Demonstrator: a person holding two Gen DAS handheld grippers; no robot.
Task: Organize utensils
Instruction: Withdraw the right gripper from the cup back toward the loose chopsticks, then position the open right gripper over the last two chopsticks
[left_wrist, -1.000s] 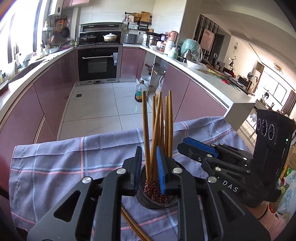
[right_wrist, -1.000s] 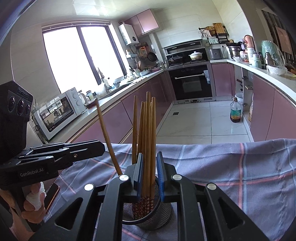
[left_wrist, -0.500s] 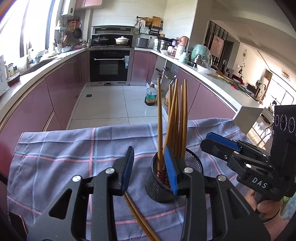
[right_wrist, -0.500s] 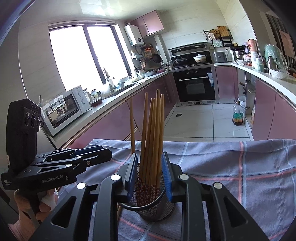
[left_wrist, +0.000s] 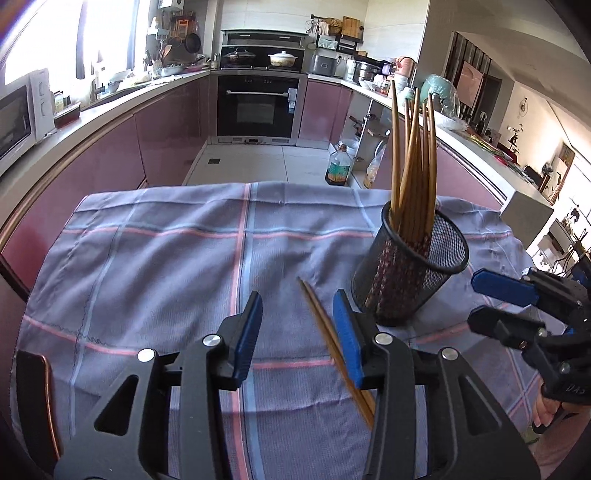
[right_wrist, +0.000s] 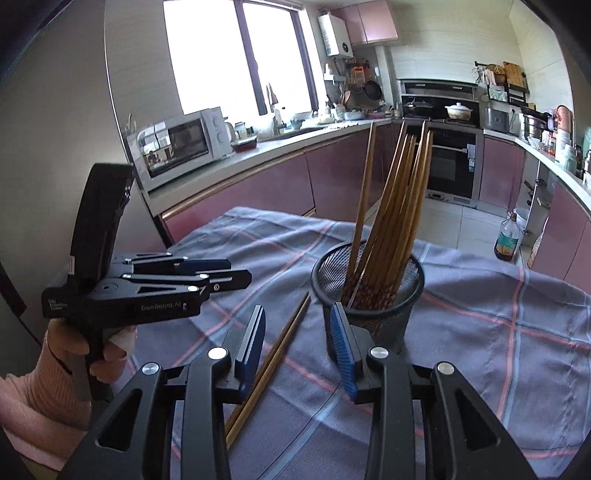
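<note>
Both grippers' jaws just opened, holding nothing. Loose chopsticks (left_wrist: 334, 341) flat on cloth (left_wrist: 155, 266), running lengthwise between left gripper (left_wrist: 297, 338) pads, seemingly underneath; nearer than right gripper (right_wrist: 297, 345).

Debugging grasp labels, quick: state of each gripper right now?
Left gripper: open, jaws just been opening, holding nothing; loose chopsticks lie on the cloth between its fingers.
Right gripper: open, jaws just been opening, empty.
</note>
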